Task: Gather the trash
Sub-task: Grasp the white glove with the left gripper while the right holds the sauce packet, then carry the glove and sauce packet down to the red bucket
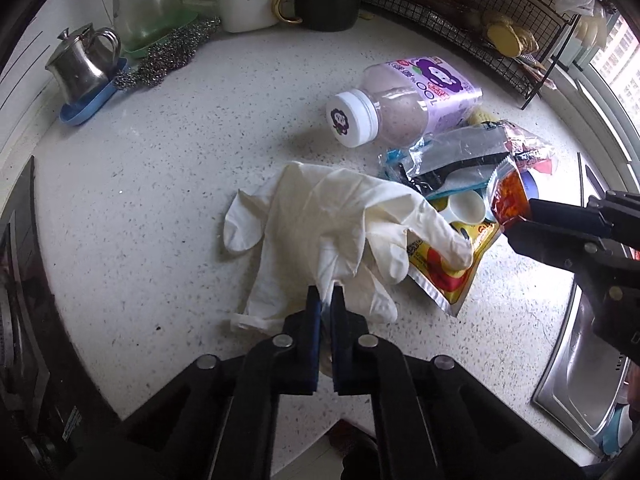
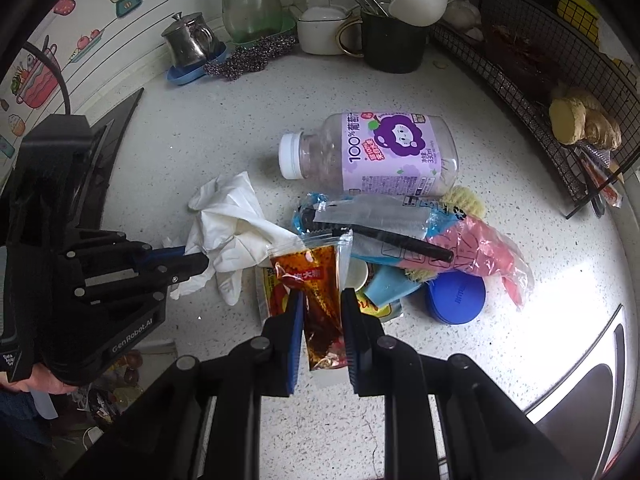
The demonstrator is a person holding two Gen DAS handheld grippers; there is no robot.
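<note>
2 tongs | left tongs [image 1: 327, 294] pinch glove [image 1: 320, 216] | right tongs [image 2: 322, 300] grip sauce packet [image 2: 320, 276]

On the desk [image 2: 400, 380]: one plastic juice bottle [image 2: 372, 152] lying on its side, one white rubber glove [image 1: 328, 236], one red sauce sachet [image 2: 320, 304], one yellow foil packet [image 1: 448, 272], one clear wrapper [image 2: 384, 220], one pink bag [image 2: 496, 256], one blue round lid [image 2: 456, 298], one black pen-like stick [image 2: 404, 244]. At the back: one steel pot [image 2: 188, 42], one glass bottle [image 2: 250, 0], one scouring pad [image 2: 250, 58], one dark mug [image 2: 394, 46], one white lidded container [image 2: 322, 32]. Two grippers: left gripper [image 1: 326, 304], right gripper [image 2: 322, 312].
</note>
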